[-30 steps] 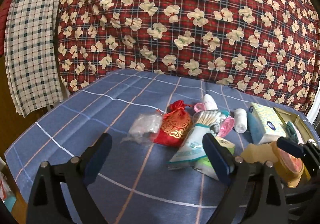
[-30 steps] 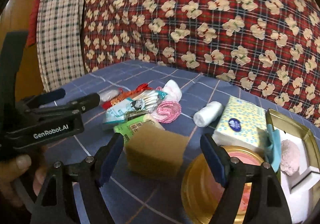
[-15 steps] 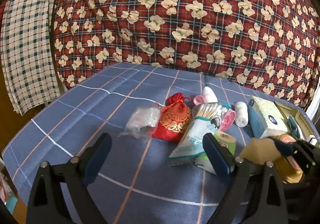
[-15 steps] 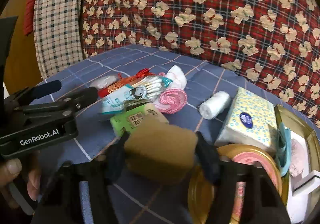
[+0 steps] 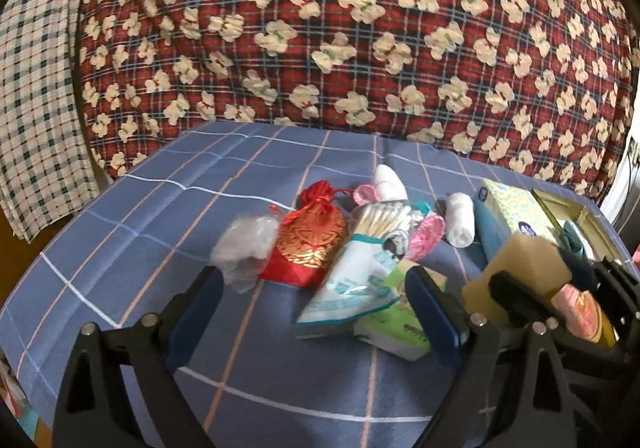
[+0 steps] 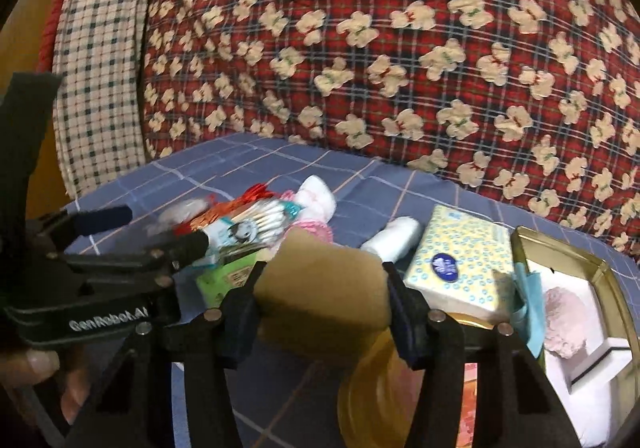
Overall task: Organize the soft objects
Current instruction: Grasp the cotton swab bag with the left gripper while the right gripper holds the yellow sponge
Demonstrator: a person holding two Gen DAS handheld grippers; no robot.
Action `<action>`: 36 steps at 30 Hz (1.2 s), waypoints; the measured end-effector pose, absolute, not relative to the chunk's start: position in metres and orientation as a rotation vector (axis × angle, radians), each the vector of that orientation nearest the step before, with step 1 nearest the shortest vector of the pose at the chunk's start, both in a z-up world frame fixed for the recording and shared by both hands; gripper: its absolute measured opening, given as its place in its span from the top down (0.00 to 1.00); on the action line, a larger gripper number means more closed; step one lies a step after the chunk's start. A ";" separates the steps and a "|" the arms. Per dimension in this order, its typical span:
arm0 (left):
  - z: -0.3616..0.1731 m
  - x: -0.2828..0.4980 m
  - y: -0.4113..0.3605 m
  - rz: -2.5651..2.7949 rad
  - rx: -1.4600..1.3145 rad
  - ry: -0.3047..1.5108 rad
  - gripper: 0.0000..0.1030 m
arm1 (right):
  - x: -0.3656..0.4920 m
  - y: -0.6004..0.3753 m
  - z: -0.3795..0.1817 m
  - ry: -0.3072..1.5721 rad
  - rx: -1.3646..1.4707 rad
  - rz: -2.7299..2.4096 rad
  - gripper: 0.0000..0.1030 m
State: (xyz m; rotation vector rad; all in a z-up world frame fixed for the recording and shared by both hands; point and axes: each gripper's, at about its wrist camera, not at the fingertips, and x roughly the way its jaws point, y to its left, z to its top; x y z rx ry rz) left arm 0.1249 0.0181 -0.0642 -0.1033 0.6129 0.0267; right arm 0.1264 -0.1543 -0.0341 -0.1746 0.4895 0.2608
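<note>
Right wrist view: my right gripper [image 6: 322,300] is clamped on the tan sponge [image 6: 320,288], one pad pressed into each side, and the sponge sits lifted off the blue checked cloth [image 6: 360,184]. Just to its right lies the yellow tissue pack [image 6: 460,268], and beyond that the open gold tin [image 6: 616,288] with a pink puff [image 6: 564,328] inside. Under the claw I see a round gold lid [image 6: 368,396]. My left gripper [image 5: 312,308] hangs wide open with nothing in it, above the cloth; ahead of it lie the red pouch [image 5: 312,240], the cotton swab bag [image 5: 360,268] and the green packet [image 5: 396,324].
</note>
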 end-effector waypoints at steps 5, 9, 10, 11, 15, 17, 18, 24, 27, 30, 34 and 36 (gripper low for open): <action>-0.066 0.136 0.007 0.001 -0.065 0.639 0.10 | 0.122 -0.161 -0.031 0.452 -0.142 0.241 0.44; -0.071 0.148 -0.001 -0.032 -0.038 0.685 0.15 | 0.122 -0.164 -0.030 0.454 -0.141 0.242 0.44; -0.072 0.151 -0.003 -0.041 -0.032 0.695 0.18 | 0.122 -0.164 -0.030 0.453 -0.139 0.242 0.44; -0.074 0.154 -0.004 -0.045 -0.026 0.708 0.23 | 0.122 -0.165 -0.029 0.454 -0.137 0.244 0.44; -0.079 0.166 -0.009 -0.070 -0.022 0.751 0.56 | 0.121 -0.166 -0.029 0.451 -0.140 0.246 0.44; -0.079 0.166 -0.009 -0.075 -0.027 0.748 0.61 | 0.121 -0.165 -0.029 0.443 -0.139 0.244 0.44; -0.077 0.164 -0.009 -0.076 -0.027 0.734 0.64 | 0.120 -0.166 -0.028 0.439 -0.138 0.246 0.44; -0.069 0.153 -0.013 -0.059 -0.003 0.669 0.67 | 0.118 -0.167 -0.028 0.421 -0.119 0.245 0.44; -0.067 0.151 -0.009 -0.057 -0.019 0.648 0.67 | 0.116 -0.167 -0.027 0.406 -0.116 0.244 0.44; -0.064 0.148 -0.006 -0.049 -0.032 0.623 0.67 | 0.114 -0.167 -0.027 0.392 -0.115 0.243 0.44; -0.062 0.143 -0.002 -0.053 -0.063 0.608 0.67 | 0.113 -0.168 -0.027 0.391 -0.110 0.244 0.44; -0.061 0.140 0.003 -0.043 -0.092 0.599 0.67 | 0.113 -0.167 -0.027 0.389 -0.111 0.240 0.44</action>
